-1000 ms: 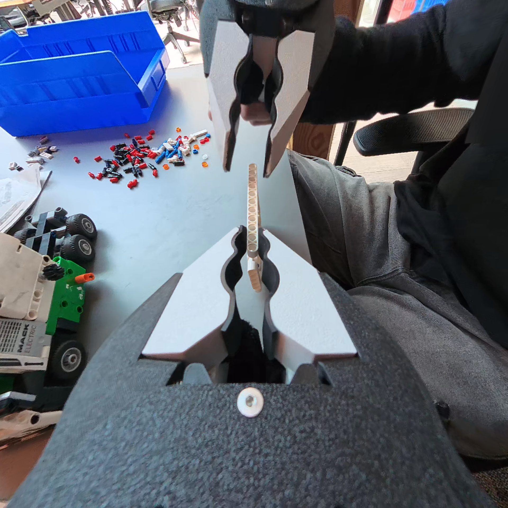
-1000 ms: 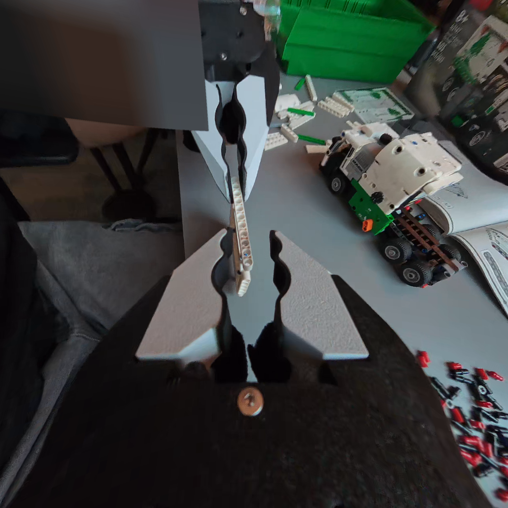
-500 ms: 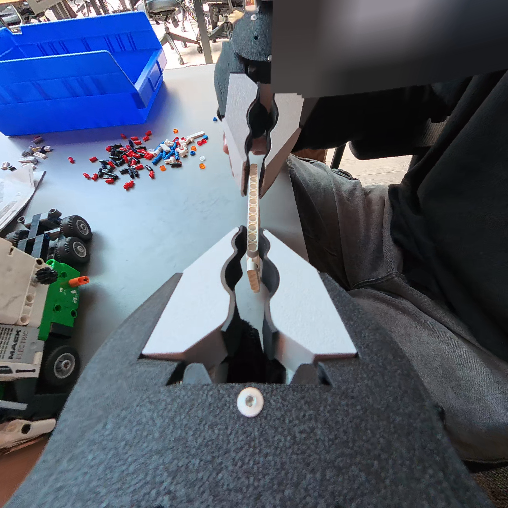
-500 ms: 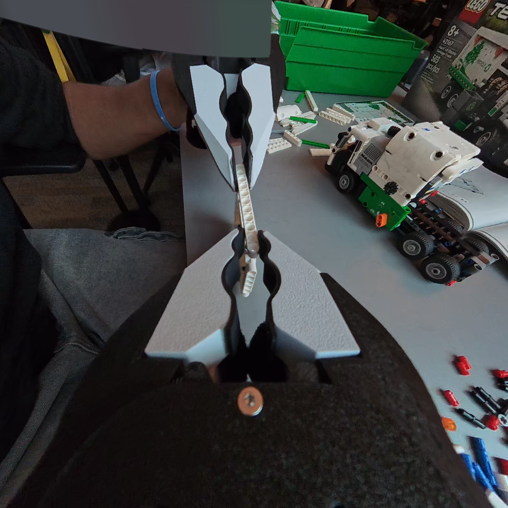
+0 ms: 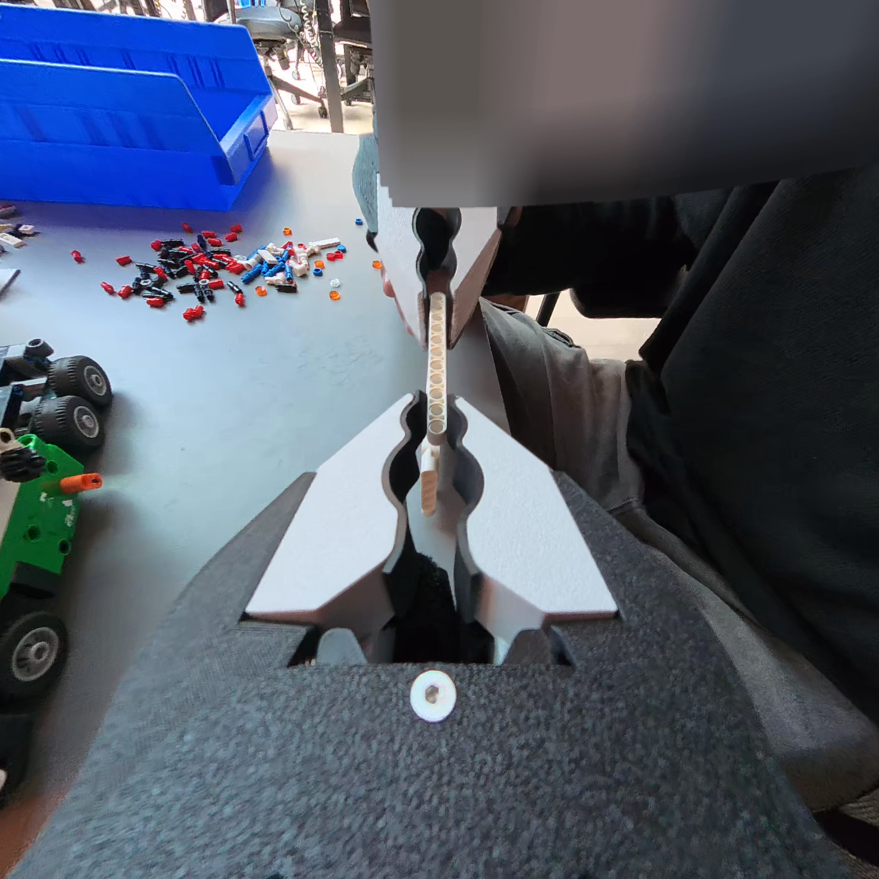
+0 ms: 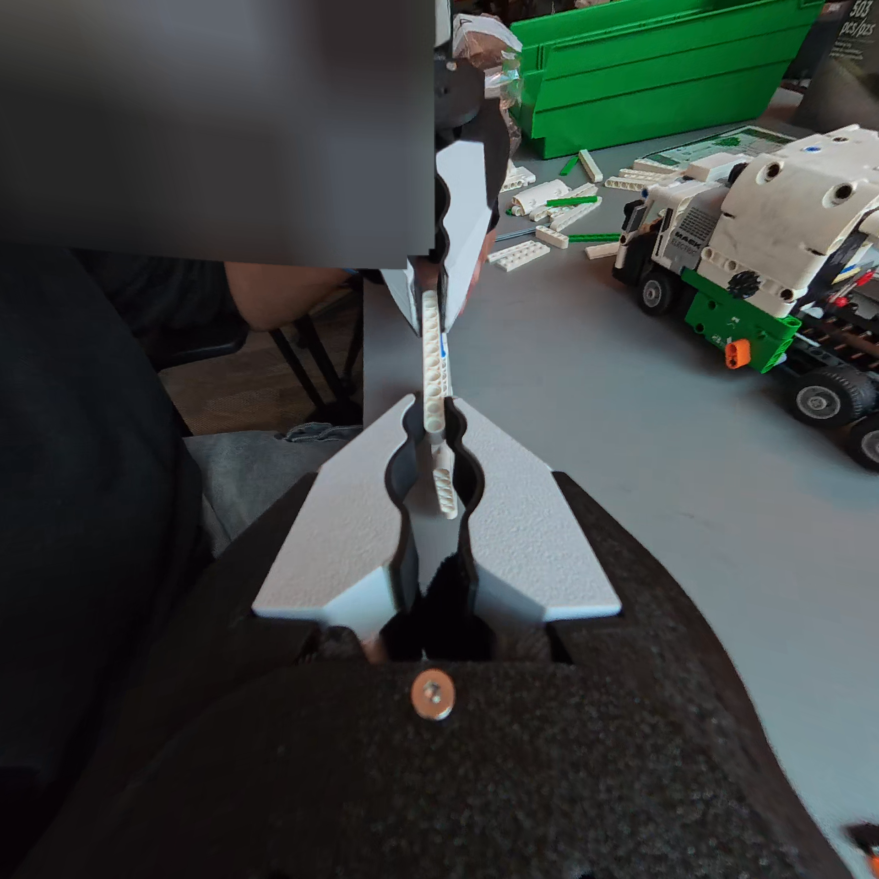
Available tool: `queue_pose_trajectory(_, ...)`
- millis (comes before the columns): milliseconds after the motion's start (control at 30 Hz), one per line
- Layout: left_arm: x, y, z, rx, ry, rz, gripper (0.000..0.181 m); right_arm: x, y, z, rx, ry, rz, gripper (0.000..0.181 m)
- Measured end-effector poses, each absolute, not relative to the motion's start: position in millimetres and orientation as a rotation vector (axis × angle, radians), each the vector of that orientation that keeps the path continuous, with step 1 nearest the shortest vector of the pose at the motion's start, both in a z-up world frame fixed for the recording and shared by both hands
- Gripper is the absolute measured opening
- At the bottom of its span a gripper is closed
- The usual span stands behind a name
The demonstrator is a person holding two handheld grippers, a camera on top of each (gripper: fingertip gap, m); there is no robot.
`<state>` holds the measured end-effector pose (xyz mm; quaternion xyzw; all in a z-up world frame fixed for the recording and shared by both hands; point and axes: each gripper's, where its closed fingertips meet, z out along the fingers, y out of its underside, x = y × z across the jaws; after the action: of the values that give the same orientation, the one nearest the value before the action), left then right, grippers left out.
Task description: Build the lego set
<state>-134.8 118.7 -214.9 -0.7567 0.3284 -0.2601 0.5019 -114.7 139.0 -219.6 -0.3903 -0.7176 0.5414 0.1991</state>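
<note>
A long white holed beam [image 5: 436,361] with a shorter white piece pinned to it is held in the air between both grippers, over the table's near edge. My left gripper [image 5: 435,402] is shut on one end of it. My right gripper [image 6: 435,399] is shut on the other end. In the left wrist view the right gripper [image 5: 436,340] faces me, and in the right wrist view the left gripper [image 6: 430,328] does. The beam [image 6: 434,366] carries a small blue pin. The white and green truck model [image 6: 761,247] stands on the grey table [image 6: 594,404]; it also shows in the left wrist view [image 5: 38,513].
A blue bin [image 5: 119,109] stands at the back, with a pile of small red, black and blue pins [image 5: 214,271] in front of it. A green bin [image 6: 642,71], loose white and green beams [image 6: 547,214] and a printed sheet [image 6: 727,142] lie beyond the truck. A person's legs are beside the table edge. My two grippers' fingertips are within a few centimetres of each other.
The right gripper was open a second ago and has shut on the beam's free end. Both grippers now hold the beam, and the views have shifted slightly.
</note>
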Motion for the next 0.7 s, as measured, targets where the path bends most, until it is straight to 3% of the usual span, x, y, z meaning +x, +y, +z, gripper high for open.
queue_pose_trajectory(167,-132.8,118.4,-214.4,-1.816,0.792,-0.651,0.006,-113.1,138.1,-219.5,-1.085,-1.991,1.601,0.006)
queue_pose_trajectory(700,-132.2,117.5,-217.2,-1.785,0.854,-0.608,0.007,-111.6,137.9,-222.6,-0.999,-2.034,1.328,0.007)
